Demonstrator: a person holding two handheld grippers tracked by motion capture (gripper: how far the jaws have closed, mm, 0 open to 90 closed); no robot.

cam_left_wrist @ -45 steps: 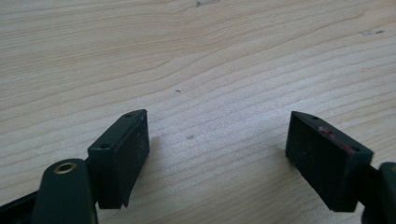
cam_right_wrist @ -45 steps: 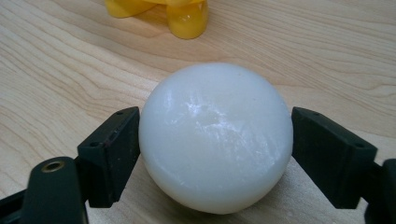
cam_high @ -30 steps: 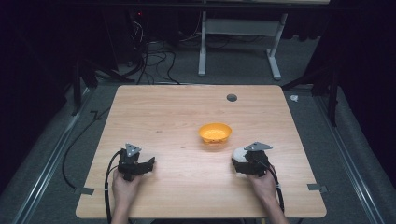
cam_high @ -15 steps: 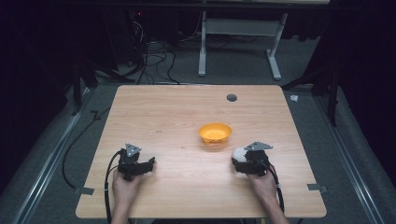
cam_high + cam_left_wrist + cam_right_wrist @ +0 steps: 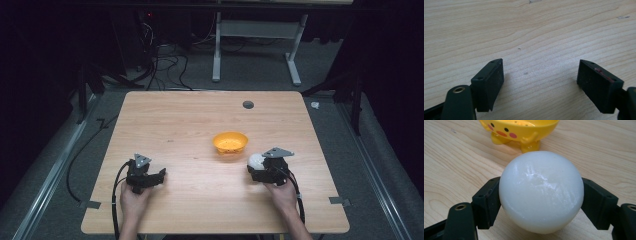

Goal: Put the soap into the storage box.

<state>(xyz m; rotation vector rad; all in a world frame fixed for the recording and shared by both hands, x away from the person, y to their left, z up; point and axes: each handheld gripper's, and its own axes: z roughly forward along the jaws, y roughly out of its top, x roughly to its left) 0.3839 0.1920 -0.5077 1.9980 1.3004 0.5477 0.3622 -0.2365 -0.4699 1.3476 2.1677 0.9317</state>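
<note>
Nearest, low in the high view, two hands come in from the bottom edge, each on a pair of tongs. The left gripper [image 5: 159, 174] sits at lower left of the wooden table [image 5: 190, 120], and its own view shows the jaws spread wide over bare grain with nothing between them, so it looks parked out of the way. At lower right, the right gripper [image 5: 541, 202] is clenched on a white ball [image 5: 541, 191], one pad pressed to each side at its widest part, a hold that should keep a smooth round thing from slipping. Whether the ball rests on the wood or is lifted just clear is hard to tell. Just beyond it, toward frame centre, stands a yellow duck-faced bowl [image 5: 230, 142], open side up, probably the ball's destination
</note>
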